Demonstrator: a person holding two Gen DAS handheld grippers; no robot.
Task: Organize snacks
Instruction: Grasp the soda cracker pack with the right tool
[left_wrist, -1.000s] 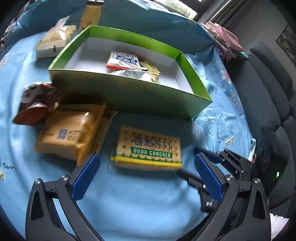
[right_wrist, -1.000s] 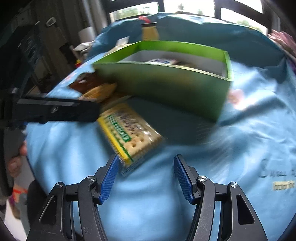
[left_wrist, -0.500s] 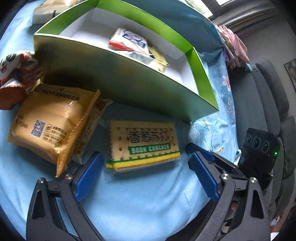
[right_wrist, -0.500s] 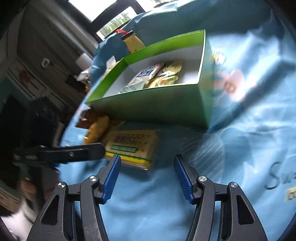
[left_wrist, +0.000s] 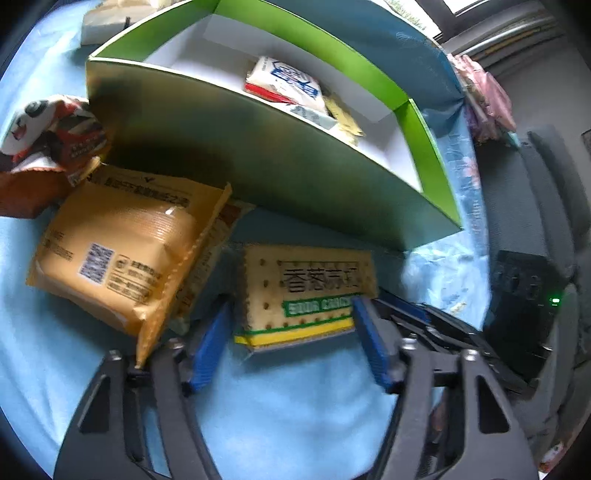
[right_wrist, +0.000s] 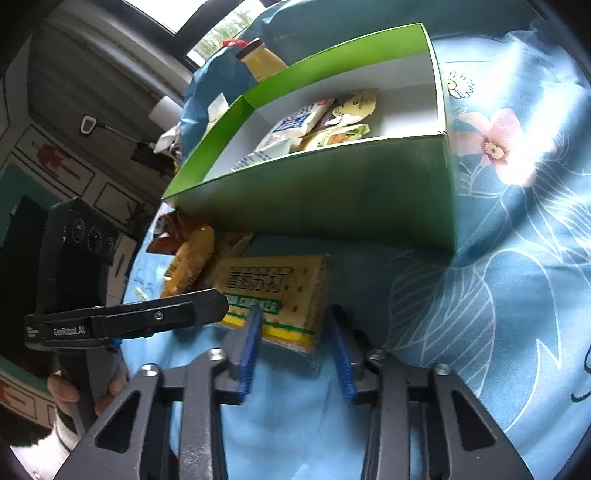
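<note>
While both of my grippers close in on it, the soda cracker pack (left_wrist: 308, 291) lies flat on the blue cloth (left_wrist: 288, 398) at lower centre of the left wrist view, just in front of the near wall of the green box (left_wrist: 280, 173). My left gripper (left_wrist: 291, 338) has just been closing: its blue pads (left_wrist: 212, 343), which stood well clear on either side of the pack a second ago, now sit against its two short ends, so I read it as gripping the pack. In the right wrist view my right gripper (right_wrist: 295, 345) has also just been narrowing, and the near right corner of the same pack (right_wrist: 275, 295) now lies between its pads; whether they press on it I cannot tell. A second ago that pack lay slanted and further up-frame in this view; now it sits square and low. One black finger of the left gripper (right_wrist: 147, 319) crosses the left of that frame, a hand (right_wrist: 85, 391) on its handle at lower left. Left of the pack, an orange wrapped snack (left_wrist: 122, 254) overlaps another packet, with a panda-printed bag (left_wrist: 48, 129) beyond at the left edge. Inside the box lie a blue-and-white packet (left_wrist: 286, 83) and some yellowish ones (right_wrist: 343, 129). A yellow bottle (right_wrist: 260, 61) stands behind the box.
</note>
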